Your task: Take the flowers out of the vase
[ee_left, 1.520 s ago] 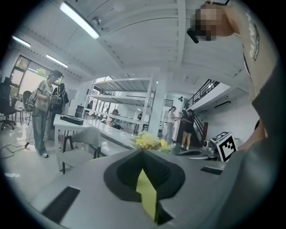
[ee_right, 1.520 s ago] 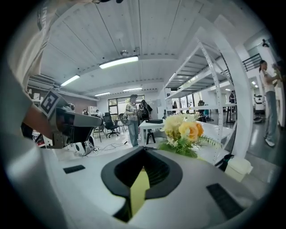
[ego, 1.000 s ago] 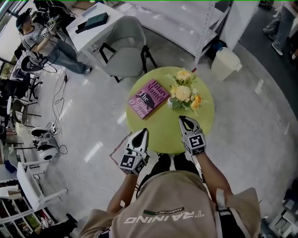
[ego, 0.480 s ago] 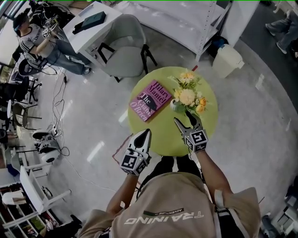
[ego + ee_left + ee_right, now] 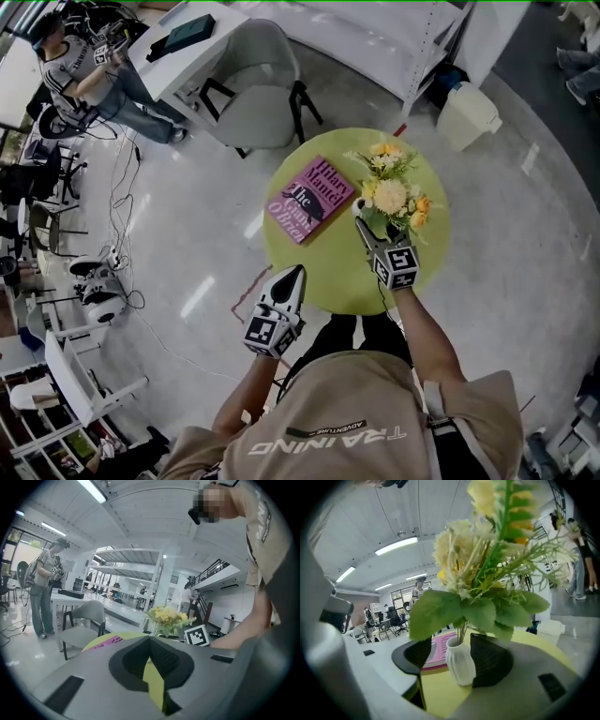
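A bunch of yellow and cream flowers (image 5: 392, 192) with green leaves stands in a small white ribbed vase (image 5: 460, 660) on the round yellow-green table (image 5: 328, 272). My right gripper (image 5: 373, 223) has reached the vase. The vase stands between its jaws, which are closing; the right pad (image 5: 490, 660) is close against it and the left pad (image 5: 417, 653) stands apart. Leaves and blooms (image 5: 487, 559) fill the upper right gripper view. My left gripper (image 5: 295, 275) hangs shut at the table's near left edge, holding nothing. In the left gripper view the flowers (image 5: 168, 618) lie ahead.
A pink book (image 5: 309, 200) lies on the table left of the vase. Behind the table stand a grey chair (image 5: 248, 89), a white desk (image 5: 178, 47) and a white bin (image 5: 469, 112). A person (image 5: 80, 75) stands far left, with cables on the floor.
My right gripper has moved forward over the table to the vase and its jaws have opened round it. The left gripper has barely shifted.
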Tool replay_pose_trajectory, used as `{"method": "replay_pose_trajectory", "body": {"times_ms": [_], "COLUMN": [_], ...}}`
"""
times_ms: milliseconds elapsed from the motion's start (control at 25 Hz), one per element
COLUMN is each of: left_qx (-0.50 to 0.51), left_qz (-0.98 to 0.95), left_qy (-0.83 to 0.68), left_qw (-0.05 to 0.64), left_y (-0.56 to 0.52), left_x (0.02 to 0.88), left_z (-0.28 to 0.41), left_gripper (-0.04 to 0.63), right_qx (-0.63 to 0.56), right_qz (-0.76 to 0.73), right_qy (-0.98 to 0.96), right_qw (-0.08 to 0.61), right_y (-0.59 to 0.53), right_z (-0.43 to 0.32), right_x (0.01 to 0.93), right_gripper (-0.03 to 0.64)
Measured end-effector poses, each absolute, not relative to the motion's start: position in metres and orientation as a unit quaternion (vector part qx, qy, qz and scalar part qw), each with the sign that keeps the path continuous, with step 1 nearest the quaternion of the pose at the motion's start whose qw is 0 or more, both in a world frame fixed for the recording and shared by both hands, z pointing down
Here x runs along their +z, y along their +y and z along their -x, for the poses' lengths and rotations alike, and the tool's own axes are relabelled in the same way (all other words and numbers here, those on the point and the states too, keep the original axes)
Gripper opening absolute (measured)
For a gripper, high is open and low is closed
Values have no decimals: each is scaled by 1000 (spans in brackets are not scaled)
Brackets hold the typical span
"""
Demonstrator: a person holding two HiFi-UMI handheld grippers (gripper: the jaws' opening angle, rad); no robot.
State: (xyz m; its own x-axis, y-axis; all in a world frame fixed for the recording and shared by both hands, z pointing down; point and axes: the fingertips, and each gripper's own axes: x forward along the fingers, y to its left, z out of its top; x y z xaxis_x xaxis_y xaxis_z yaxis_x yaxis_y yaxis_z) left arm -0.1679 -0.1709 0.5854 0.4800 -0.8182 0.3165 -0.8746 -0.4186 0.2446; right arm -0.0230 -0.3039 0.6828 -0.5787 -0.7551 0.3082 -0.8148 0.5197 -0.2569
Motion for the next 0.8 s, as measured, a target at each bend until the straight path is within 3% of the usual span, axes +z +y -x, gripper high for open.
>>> {"method": "replay_pose_trajectory", "body": {"times_ms": [400,640,800], "left_qx": [75,82,83], "left_qz": [-831,-826,-822], "left_qy": [-511,-516,-520], "left_qw": [207,213,219], "left_y": [-165,-161,-159], "left_x": [595,602,605], "left_z": [176,184,188], "left_gripper": [9,9,9], "right_qx": [191,182,174], "right_qz": [-467,-496,-495], "right_qy": [-861,-847,-849], "right_qw": [60,57,60], "right_y": [-332,-345,-347], "right_z": [34,29,29], "right_x": [682,684,684], "right_gripper": [232,89,69]}}
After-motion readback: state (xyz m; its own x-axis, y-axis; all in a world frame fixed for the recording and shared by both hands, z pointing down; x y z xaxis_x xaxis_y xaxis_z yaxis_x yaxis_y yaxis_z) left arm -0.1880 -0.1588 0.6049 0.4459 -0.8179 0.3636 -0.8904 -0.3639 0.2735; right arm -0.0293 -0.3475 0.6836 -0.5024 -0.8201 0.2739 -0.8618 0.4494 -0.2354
